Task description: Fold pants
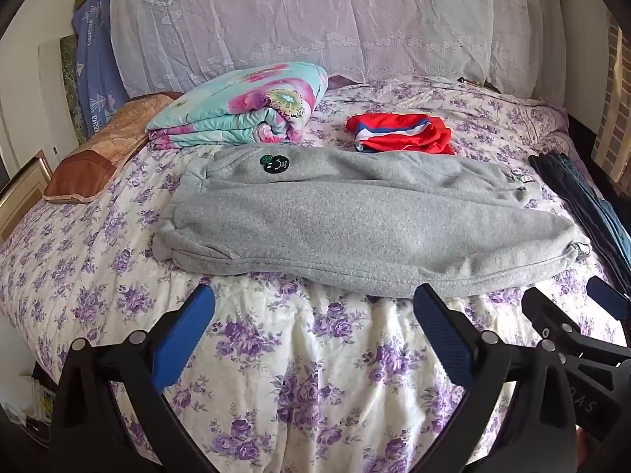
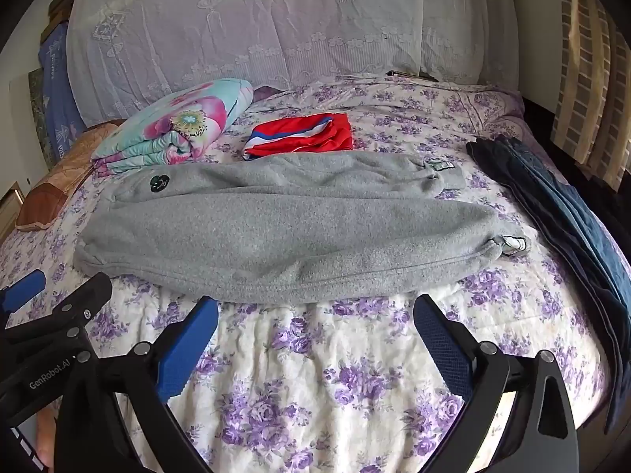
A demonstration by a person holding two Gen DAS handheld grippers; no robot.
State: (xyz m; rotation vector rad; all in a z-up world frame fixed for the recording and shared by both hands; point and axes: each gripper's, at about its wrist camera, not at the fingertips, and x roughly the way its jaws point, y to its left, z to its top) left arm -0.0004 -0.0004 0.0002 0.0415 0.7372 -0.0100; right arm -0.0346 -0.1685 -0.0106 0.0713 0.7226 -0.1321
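Grey fleece pants [image 1: 355, 216] lie flat across the bed, legs stacked lengthwise, waistband to the left with a black round patch [image 1: 275, 163], cuffs to the right; they also show in the right wrist view [image 2: 284, 228]. My left gripper [image 1: 313, 307] is open and empty, hovering just in front of the pants' near edge. My right gripper [image 2: 315, 315] is open and empty, also just short of the near edge. The right gripper shows at the right of the left wrist view [image 1: 572, 311]; the left gripper shows at the left of the right wrist view [image 2: 67, 287].
The bed has a purple floral cover [image 1: 299, 374]. A folded floral quilt [image 1: 244, 106] and a brown pillow [image 1: 94, 157] lie back left. A red folded garment [image 1: 402, 138] lies behind the pants. Dark blue garments [image 2: 560, 213] lie at the right edge. A lace-covered headboard [image 1: 315, 19] is behind.
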